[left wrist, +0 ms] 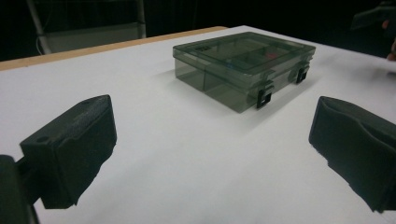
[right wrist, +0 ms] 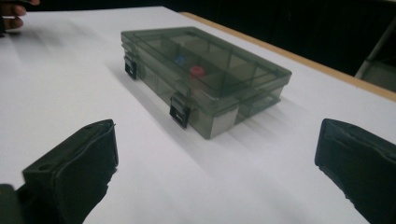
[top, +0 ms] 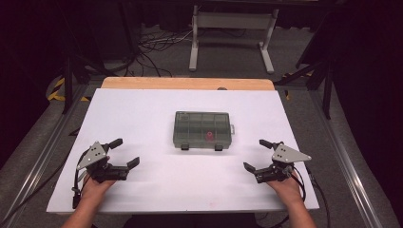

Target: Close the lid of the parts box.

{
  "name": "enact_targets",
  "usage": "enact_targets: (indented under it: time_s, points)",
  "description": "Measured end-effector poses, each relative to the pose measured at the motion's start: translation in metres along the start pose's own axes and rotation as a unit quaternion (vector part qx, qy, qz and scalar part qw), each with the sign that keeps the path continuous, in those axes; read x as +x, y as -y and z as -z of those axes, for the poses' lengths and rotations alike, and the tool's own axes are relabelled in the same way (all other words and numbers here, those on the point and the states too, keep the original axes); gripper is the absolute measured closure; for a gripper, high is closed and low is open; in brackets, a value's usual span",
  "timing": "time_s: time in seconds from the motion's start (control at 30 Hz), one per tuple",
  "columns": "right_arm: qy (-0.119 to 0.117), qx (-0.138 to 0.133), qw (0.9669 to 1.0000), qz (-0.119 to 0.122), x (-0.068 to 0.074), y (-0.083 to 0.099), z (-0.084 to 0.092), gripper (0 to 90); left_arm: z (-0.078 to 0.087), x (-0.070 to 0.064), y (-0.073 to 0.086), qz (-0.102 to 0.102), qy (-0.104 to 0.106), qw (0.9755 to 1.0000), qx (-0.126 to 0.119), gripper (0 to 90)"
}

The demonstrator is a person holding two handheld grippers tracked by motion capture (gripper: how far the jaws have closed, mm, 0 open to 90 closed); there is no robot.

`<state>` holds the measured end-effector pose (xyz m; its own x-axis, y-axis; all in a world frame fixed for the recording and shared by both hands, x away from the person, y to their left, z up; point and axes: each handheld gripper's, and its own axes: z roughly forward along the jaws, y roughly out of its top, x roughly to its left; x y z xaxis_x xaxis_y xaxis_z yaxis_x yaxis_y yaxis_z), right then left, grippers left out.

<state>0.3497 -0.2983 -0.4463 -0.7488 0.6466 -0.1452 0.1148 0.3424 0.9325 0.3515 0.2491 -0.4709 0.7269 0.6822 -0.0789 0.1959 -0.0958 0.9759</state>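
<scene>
Fingers on both grippers are spread wide and hold nothing. On the left gripper (top: 120,153) the black fingers (left wrist: 70,149) stand far apart, with bare white bench (top: 142,114) between them. The right gripper (top: 257,154) is the same, its fingers (right wrist: 74,172) far apart over the white top. Each gripper sits in a hand near the front edge of the bench, one at each side, well apart from each other.

Between them, and farther back, sits a smoky see-through plastic box (top: 203,129) with little compartments inside. It rests flat near the middle of the bench. Its lid is down. Two black latches (top: 184,147) sit on the side that faces the person. In the right gripper view, the box (right wrist: 205,79) has a small red thing (right wrist: 196,71) in one compartment and a small blue thing (right wrist: 179,59) in another, next to it. Neither gripper touches the box.

A strip of wood (top: 187,83) runs along the far edge of the bench. Behind it, cables (top: 157,45) lie on the floor by a white frame (top: 233,28).
</scene>
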Motion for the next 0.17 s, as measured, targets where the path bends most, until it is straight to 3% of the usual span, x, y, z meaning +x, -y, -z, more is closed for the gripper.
enact_targets:
  time_s: [0.03,0.17]
  points:
    - [-0.002,0.001,0.9999,-0.017,-0.0005,0.0011,-0.0008,0.0,0.0002,0.0000,-0.0001,0.001,0.000,1.0000,-0.001,1.9]
    - [0.001,0.002,0.9998,-0.022,0.0006,0.0038,-0.0016,0.0,0.0020,0.0003,-0.0012,-0.004,-0.009,0.9999,-0.010,1.9]
